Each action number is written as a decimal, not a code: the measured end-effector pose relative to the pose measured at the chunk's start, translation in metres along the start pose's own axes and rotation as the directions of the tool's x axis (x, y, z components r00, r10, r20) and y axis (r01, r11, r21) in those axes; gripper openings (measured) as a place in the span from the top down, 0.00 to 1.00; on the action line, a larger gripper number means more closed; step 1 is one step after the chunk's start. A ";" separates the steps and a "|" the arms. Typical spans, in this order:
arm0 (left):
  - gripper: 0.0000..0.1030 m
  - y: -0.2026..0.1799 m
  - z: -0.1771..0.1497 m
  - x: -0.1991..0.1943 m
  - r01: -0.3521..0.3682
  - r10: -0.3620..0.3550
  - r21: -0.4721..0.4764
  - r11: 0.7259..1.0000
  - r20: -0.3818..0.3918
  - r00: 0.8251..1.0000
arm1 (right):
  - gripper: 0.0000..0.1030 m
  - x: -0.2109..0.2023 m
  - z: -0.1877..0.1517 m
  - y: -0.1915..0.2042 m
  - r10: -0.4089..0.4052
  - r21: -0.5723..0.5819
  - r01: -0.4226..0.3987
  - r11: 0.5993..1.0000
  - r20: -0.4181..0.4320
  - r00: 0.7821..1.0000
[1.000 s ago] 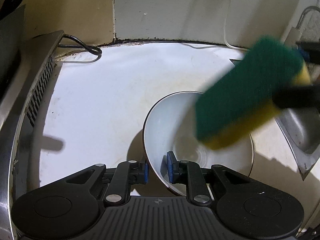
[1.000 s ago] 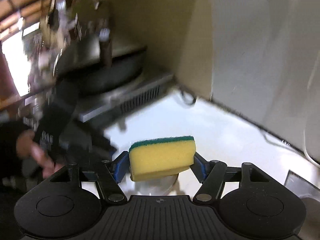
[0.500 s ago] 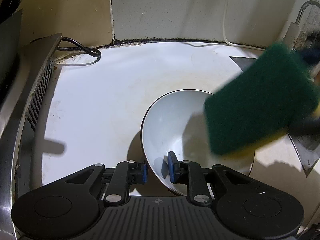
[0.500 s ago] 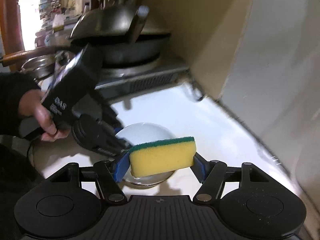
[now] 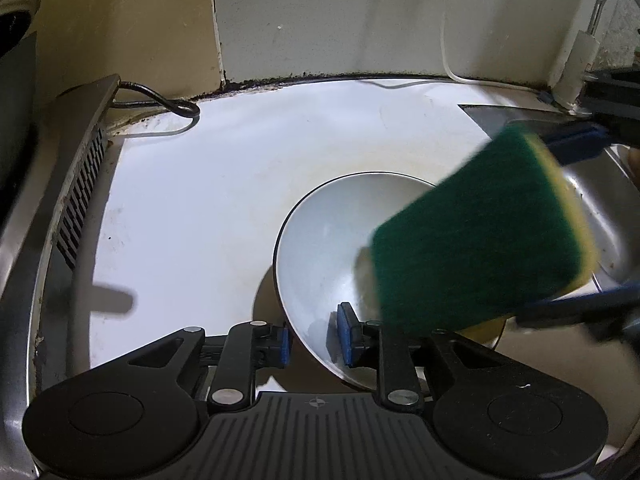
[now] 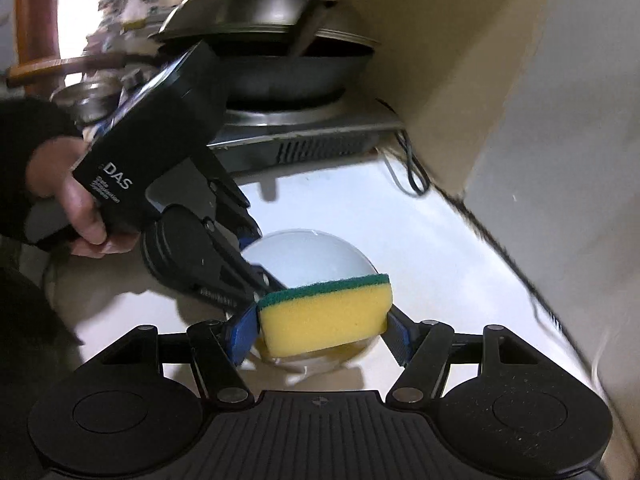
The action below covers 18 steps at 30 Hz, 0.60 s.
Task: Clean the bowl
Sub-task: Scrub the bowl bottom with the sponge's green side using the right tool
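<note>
Left fingers (image 5: 346,334): straddling the bowl's near wall, one pad inside, one outside; having just been easing apart, gap showing beside the outer pad, so not pinching at present.
Left gripper (image 5: 314,338): pointing steeply down, sitting at 6 o'clock of the bowl.
Right fingers (image 6: 240,334): squeezing the sponge by its short ends, yellow side facing the camera, green scrub face on top.
Right gripper (image 6: 320,334): hovering over the bowl's 3 o'clock side in the left view, blurred.
Sponge (image 6: 326,312): soft, light, giving under the pads; seemingly touching the inner wall, hard to tell through blur.
Bowl (image 5: 328,248): sitting on the white counter (image 5: 208,208), tilted up toward 6 o'clock, sink (image 5: 608,208) just beside at 3 o'clock, stove (image 6: 304,140) well apart.
Handling: probably glazed, stiff, slippery when wet, breakable; likely skating under scrubbing unless pinned.
Hold: gripping the rim at 6 o'clock, pads on both faces, looking soundest.
Person's hand (image 6: 68,196): wrapping the left gripper's handle.
</note>
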<state>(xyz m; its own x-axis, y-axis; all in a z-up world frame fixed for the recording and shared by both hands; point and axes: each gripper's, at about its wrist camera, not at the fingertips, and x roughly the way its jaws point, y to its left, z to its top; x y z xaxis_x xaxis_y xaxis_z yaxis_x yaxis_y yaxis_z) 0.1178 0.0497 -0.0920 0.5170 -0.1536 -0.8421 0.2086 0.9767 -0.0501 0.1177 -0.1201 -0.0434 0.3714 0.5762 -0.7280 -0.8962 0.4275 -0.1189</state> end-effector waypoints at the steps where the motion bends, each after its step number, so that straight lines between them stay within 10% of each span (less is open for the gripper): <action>1: 0.75 0.000 0.000 0.000 -0.001 0.001 0.002 1.000 0.000 1.000 | 0.36 -0.010 0.000 -0.003 -0.012 0.008 0.012 1.000 0.012 1.000; 8: 0.74 -0.004 0.000 0.000 -0.005 0.005 0.014 1.000 -0.004 1.000 | 0.36 -0.013 0.011 -0.001 -0.051 0.012 0.050 0.999 0.098 0.994; 18: 0.73 -0.005 -0.001 -0.001 -0.019 0.019 0.006 1.000 -0.002 1.000 | 0.36 0.005 0.000 0.000 0.005 -0.022 -0.005 1.000 -0.022 1.000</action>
<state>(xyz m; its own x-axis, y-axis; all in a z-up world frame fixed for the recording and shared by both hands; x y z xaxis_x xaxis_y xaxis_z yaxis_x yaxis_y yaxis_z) 0.1156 0.0454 -0.0911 0.5191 -0.1349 -0.8440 0.2039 0.9785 -0.0310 0.1192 -0.1171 -0.0466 0.3618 0.5630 -0.7430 -0.9032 0.4091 -0.1298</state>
